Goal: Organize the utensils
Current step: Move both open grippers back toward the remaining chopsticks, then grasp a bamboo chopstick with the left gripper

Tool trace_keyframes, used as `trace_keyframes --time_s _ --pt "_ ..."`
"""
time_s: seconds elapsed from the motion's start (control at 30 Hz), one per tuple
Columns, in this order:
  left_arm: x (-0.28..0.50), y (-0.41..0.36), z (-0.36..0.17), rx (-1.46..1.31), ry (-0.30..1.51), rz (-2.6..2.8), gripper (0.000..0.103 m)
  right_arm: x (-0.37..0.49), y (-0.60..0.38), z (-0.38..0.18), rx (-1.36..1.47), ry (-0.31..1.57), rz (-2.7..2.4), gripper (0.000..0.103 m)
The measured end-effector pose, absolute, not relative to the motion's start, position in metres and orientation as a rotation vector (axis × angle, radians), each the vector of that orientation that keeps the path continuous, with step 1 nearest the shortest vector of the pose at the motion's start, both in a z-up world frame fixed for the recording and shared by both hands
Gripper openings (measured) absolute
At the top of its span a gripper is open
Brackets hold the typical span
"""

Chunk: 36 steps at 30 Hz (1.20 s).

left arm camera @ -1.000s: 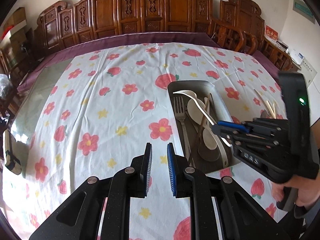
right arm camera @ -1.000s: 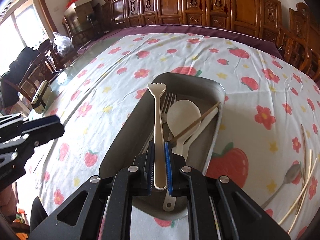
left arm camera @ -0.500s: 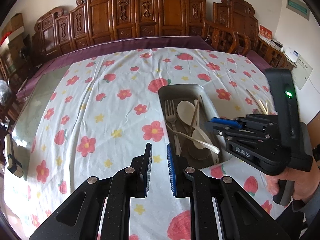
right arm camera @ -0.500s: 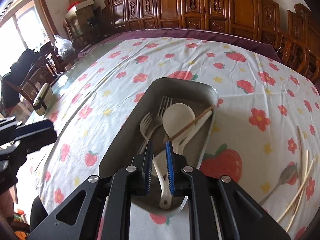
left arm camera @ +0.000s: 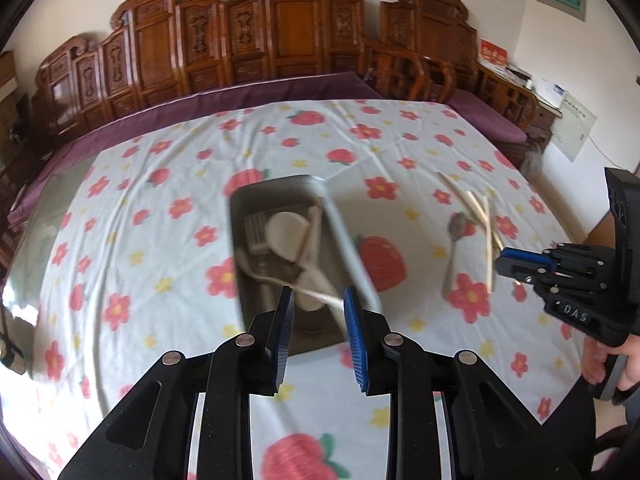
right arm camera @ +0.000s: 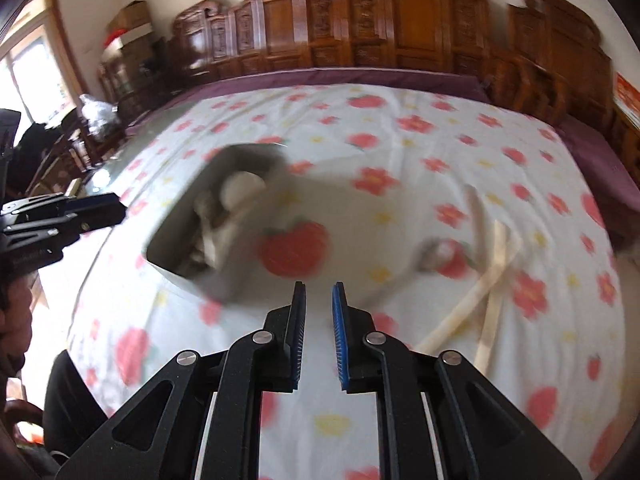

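Observation:
A grey metal tray (left arm camera: 348, 248) on the flowered tablecloth holds forks, cream spoons and a chopstick. It also shows in the right wrist view (right arm camera: 168, 236), blurred. My left gripper (left arm camera: 318, 308) is open and empty, just in front of the tray's near end. My right gripper (right arm camera: 318, 304) is open and empty, over bare cloth to the right of the tray; it shows in the left wrist view (left arm camera: 516, 264). A metal spoon (left arm camera: 454, 248) and several chopsticks (left arm camera: 482, 216) lie on the cloth to the right, seen also in the right wrist view (right arm camera: 492, 280).
Carved wooden chairs (left arm camera: 280, 36) line the far side of the table. A purple undercloth (left arm camera: 240, 100) borders the flowered cloth. A small dark object (left arm camera: 8, 352) lies at the left table edge. The left gripper shows in the right wrist view (right arm camera: 60, 216).
The right gripper let go of the cream fork into the tray, opened and swung right toward the loose spoon and chopsticks. The left gripper opened and moved toward the tray's near end.

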<state>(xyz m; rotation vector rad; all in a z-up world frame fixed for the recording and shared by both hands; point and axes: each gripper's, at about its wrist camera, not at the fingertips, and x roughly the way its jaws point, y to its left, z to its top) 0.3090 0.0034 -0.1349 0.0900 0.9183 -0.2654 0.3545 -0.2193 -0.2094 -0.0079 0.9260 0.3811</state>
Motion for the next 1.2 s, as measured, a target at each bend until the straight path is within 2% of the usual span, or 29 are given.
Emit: trace_keyframes --time_s 0.07,0.27,0.33,0.4,0.5,0.63,0.73,1.2 --pt "0.308 -0.011 -0.137 0.098 0.918 -0.286 0.031 0.348 -0.247 -0.212 -0.001 0.929 0.335 0.015" --pt "0.311 -0.053 -0.146 0.134 0.923 -0.338 0.035 0.34 -0.303 -0.221 0.021 0.935 0.22 0.015" --pt "0.311 -0.064 -0.148 0.136 0.917 -0.349 0.05 0.337 -0.313 -0.221 0.015 0.929 0.198 0.015" --pt "0.313 -0.078 -0.153 0.139 0.921 -0.369 0.052 0.335 -0.32 -0.222 0.021 0.928 0.188 0.015" --pt "0.314 -0.097 -0.158 0.15 0.917 -0.396 0.06 0.328 -0.332 -0.226 0.032 0.929 0.174 0.015" --pt "0.316 -0.126 -0.17 0.178 0.923 -0.444 0.061 0.319 -0.34 -0.234 0.041 0.937 0.168 0.016" --pt "0.316 -0.146 -0.18 0.194 0.935 -0.48 0.06 0.314 -0.345 -0.245 0.051 0.955 0.163 0.027" --pt "0.342 -0.218 -0.22 0.268 0.994 -0.566 0.06 0.301 -0.364 -0.284 0.093 1.017 0.153 0.027"
